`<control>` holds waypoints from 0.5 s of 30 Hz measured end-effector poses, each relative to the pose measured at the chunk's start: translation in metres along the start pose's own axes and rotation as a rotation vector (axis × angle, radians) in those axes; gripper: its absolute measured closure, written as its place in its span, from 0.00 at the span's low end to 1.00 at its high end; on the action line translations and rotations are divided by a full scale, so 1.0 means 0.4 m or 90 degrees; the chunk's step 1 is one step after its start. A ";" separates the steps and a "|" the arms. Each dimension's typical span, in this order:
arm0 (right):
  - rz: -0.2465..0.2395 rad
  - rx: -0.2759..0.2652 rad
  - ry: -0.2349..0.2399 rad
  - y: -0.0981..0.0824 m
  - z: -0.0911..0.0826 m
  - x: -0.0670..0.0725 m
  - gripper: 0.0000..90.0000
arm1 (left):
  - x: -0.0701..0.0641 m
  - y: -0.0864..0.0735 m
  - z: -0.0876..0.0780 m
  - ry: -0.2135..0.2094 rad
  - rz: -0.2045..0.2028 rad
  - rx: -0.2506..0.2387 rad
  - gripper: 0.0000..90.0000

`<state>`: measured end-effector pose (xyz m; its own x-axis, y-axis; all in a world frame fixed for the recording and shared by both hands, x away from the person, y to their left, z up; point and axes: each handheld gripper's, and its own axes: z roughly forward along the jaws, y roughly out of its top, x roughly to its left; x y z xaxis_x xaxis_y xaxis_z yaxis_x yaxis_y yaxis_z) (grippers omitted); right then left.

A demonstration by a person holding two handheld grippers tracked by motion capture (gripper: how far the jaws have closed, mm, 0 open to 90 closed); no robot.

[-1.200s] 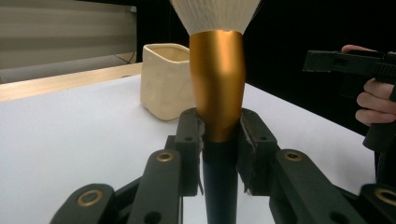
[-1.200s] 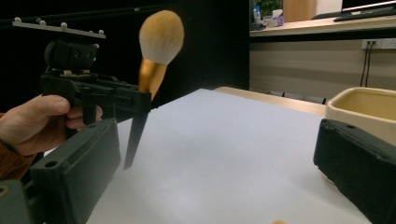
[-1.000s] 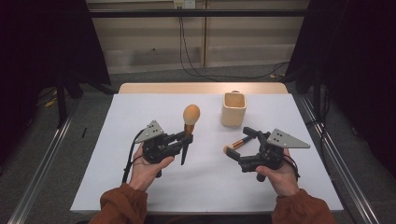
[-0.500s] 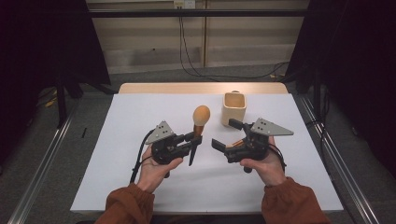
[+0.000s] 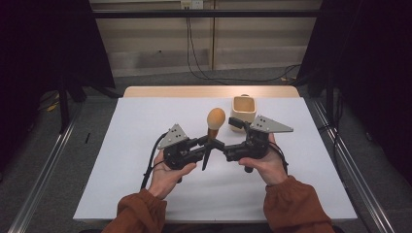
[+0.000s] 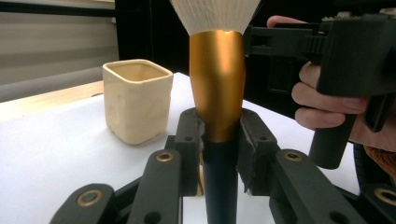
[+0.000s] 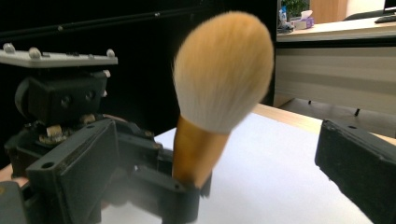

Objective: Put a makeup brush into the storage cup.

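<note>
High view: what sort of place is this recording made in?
Probably a lab or studio recording bay, not a home. A white-topped table stands between dark curtains, metal rails run along the floor, and cables hang down the back wall. The right gripper view shows an office desk beyond.

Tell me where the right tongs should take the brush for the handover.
Grip the gold ferrule just above the left tongs, coming in from the brush's right side. It stands nearly upright, the left tongs clamp the ferrule's base and dark handle, and the bristles are too soft. The right tongs look open.
</note>
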<state>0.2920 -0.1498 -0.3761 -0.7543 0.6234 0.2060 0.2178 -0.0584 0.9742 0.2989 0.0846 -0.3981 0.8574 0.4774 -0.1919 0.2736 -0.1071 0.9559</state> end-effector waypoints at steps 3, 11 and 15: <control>0.003 0.007 -0.001 -0.004 0.008 0.000 0.00 | -0.001 -0.002 0.003 -0.003 0.003 0.001 0.80; 0.021 0.021 -0.007 -0.013 0.022 -0.007 0.16 | -0.004 -0.004 0.005 -0.002 0.002 0.003 0.80; 0.030 0.036 -0.002 -0.022 0.028 -0.008 0.27 | -0.004 -0.005 0.006 -0.001 0.004 0.003 0.80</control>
<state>0.2994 -0.1424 -0.3862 -0.7402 0.6235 0.2516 0.2882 -0.0439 0.9566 0.2980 0.0821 -0.4001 0.8599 0.4751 -0.1865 0.2703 -0.1140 0.9560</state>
